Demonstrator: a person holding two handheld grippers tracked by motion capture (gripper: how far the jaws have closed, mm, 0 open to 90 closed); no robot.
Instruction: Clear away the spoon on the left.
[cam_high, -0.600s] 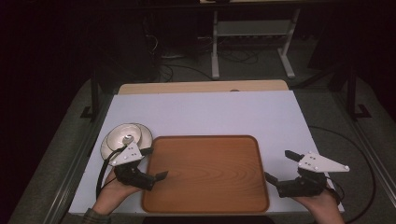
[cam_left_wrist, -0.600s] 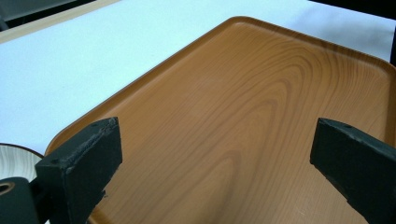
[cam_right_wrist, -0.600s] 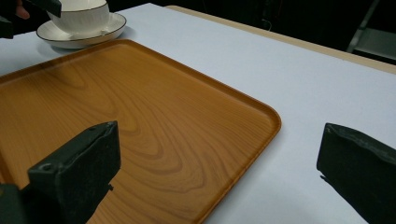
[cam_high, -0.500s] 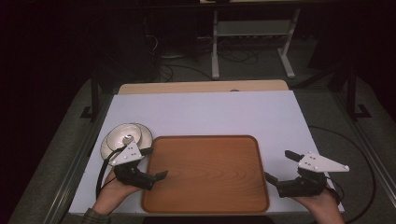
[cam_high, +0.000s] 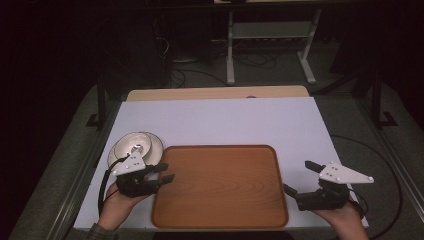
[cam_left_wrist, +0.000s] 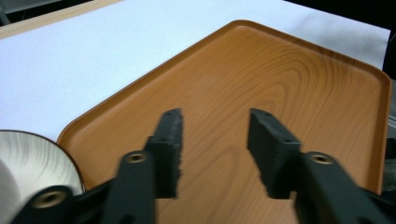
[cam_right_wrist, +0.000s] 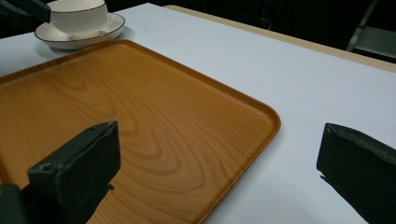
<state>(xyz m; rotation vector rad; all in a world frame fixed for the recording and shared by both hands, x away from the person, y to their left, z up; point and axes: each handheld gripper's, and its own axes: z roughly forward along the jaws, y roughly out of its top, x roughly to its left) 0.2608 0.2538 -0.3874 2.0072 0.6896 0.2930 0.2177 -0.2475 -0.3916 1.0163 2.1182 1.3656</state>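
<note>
— Wooden tray (cam_high: 220, 192) position?
— Near middle of the white table (cam_high: 220, 120), bare. Cup (cam_high: 134, 146) on saucer (cam_high: 152, 145) just off its far left corner.
— Jaws?
— Left gripper (cam_high: 165, 172) over the tray's left edge, jaws partly spread, nothing between. Right gripper (cam_high: 301, 179) at the right edge, jaws spread wide, nothing held.

Wood-grain tray (cam_high: 220, 187), smooth matt; glossy, seemingly ceramic cup (cam_right_wrist: 77, 17).
</note>
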